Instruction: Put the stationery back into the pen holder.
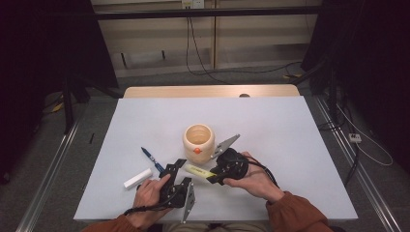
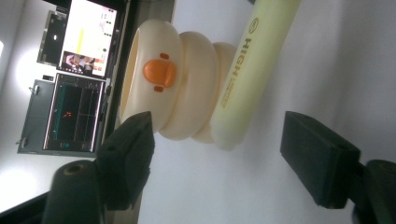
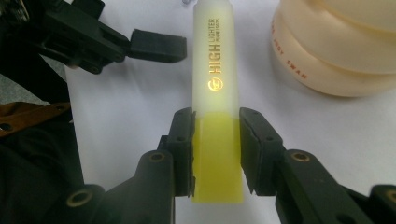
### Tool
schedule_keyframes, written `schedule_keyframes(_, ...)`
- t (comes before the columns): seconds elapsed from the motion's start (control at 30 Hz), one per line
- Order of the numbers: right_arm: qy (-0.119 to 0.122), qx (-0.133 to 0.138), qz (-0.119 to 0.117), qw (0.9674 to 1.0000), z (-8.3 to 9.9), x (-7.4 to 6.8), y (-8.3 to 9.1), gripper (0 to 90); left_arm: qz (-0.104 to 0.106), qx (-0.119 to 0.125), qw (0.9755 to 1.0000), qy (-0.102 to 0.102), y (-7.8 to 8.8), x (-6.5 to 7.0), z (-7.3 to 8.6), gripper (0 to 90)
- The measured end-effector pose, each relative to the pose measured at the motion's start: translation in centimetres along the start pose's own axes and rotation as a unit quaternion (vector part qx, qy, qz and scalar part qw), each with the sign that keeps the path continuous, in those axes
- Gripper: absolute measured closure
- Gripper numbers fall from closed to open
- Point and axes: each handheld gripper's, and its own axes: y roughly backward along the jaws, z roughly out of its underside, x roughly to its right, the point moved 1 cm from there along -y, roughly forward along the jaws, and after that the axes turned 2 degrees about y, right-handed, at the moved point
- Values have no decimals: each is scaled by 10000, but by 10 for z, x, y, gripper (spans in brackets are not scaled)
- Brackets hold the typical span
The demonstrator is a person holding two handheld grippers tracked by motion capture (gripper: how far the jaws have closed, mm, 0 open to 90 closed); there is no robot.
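Between the black pads of the right hand-held gripper sits the yellow cap end of a highlighter, clamped square on both flat sides, its pale barrel pointing out over the white bench. The left hand-held gripper faces the barrel's far end with its jaws apart, one pad on each side of the tip and touching nothing; no earlier picture tells more of them. In the high view the highlighter spans the gap between the right hand-held gripper and the left hand-held gripper, just in front of a cream pen holder.

The highlighter looks light, stiff and smooth, a flattish plastic body that could slip under a loose pinch; the barrel near its end seems the sound place for the second hold, across the flat faces. The pen holder is a ringed, rounded cup with an orange duck bill, glossy and probably easy to tip. A blue pen and a white stick-shaped thing lie to the left.
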Motion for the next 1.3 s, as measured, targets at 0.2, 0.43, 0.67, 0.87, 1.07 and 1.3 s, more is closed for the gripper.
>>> schedule_keyframes(0.2,64,-26,-54,10000,-4,-3,-5,674,31,18,9998,-209,0,7,-6,366)
schedule_keyframes(0.43,136,-16,-100,9999,-8,-7,-9,674,27,41,9994,-355,-2,13,-11,545)
schedule_keyframes(0.67,83,-4,-119,9999,-8,-8,-11,674,63,58,9986,-529,-3,15,-14,644)
schedule_keyframes(0.87,-2,21,-137,9999,-8,-7,-12,674,93,127,9980,-612,-4,18,-17,701)
schedule_keyframes(1.07,-207,97,-184,9996,-7,-4,-11,674,28,133,9977,-657,-6,19,-16,728)
schedule_keyframes(1.3,-326,268,-228,9988,-5,0,-9,669,144,145,9982,-570,-6,17,-16,776)
